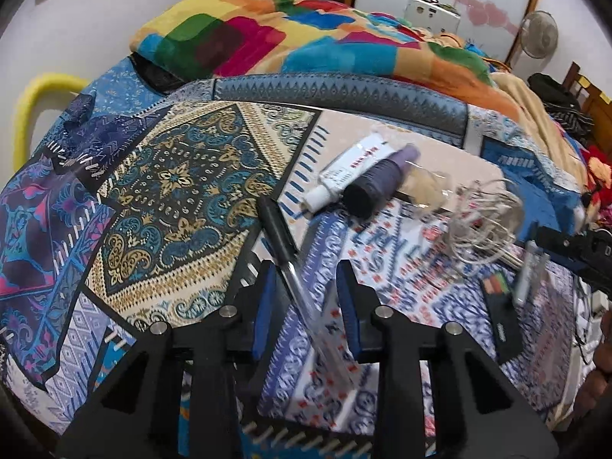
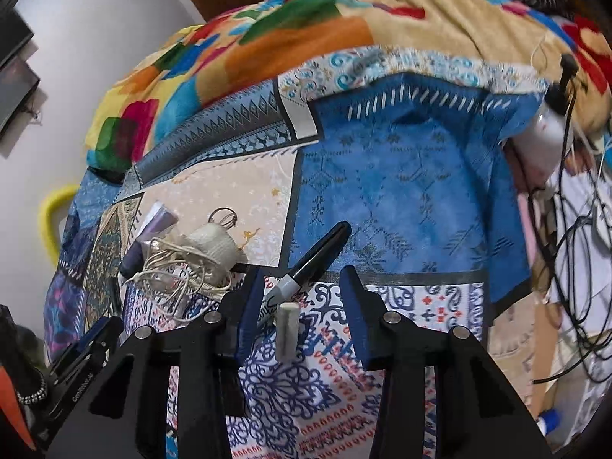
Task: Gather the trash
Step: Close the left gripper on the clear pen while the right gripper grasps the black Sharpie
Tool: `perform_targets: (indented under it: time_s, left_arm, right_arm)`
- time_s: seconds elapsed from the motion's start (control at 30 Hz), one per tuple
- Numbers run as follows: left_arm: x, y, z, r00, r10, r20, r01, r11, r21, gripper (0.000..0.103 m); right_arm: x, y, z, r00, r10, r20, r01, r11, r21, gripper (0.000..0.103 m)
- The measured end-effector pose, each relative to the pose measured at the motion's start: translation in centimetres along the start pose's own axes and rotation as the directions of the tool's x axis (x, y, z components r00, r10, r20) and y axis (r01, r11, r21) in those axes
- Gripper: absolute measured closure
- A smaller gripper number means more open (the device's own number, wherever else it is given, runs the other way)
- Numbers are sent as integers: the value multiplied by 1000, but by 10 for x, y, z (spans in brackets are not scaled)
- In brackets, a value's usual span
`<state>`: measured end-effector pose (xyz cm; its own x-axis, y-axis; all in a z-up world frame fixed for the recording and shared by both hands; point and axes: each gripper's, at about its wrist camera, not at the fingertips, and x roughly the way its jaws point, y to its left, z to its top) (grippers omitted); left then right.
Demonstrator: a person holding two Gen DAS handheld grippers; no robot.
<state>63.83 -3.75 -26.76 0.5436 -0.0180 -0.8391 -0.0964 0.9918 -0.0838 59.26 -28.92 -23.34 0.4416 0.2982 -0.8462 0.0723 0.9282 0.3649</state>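
Left gripper (image 1: 308, 302) fingers apart, straddling the clear pen (image 1: 294, 264) on the bed (image 1: 160, 176). Close squarely across the barrel, not its cap. Right gripper (image 2: 302, 306) fingers apart around the marker (image 2: 310, 264), right of the pen; white stub (image 2: 287, 331) alongside.

**Black frames, blue pads, steel pins**

Left gripper (image 1: 308, 298): matte black angular plastic arms, blue-padded jaws, round silver pins at the pivots. Right gripper (image 2: 302, 311): same black build, blue pads, silver pins, white lettering along its neighbour's side.
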Motion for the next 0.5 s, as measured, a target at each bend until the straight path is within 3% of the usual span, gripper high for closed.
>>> perform_targets:
  time_s: [0.2, 0.3, 0.33, 0.37, 0.4, 0.5]
  left_arm:
    - [8, -2, 0, 1000, 12, 23, -12, 1000, -5, 71]
    - [9, -7, -3, 998, 32, 50, -33, 999, 35, 73]
    - [9, -8, -4, 998, 37, 53, -40, 998, 44, 77]
    - [8, -6, -3, 999, 25, 46, -27, 999, 43, 91]
    - [8, -3, -2, 999, 10, 31, -11, 999, 36, 93]
    - [6, 8, 1, 999, -39, -10, 39, 999, -10, 93]
  right_arm:
    - [12, 5, 2, 999, -35, 11, 35, 999, 17, 67]
    - [13, 8, 1, 998, -58, 15, 58, 998, 1, 80]
    - [15, 11, 3, 998, -56, 10, 56, 998, -9, 81]
    - [16, 13, 4, 998, -58, 3, 58, 998, -28, 84]
    - [17, 15, 5, 999, -52, -6, 52, 998, -35, 89]
    - [16, 20, 7, 1000, -22, -22, 21, 999, -43, 91]
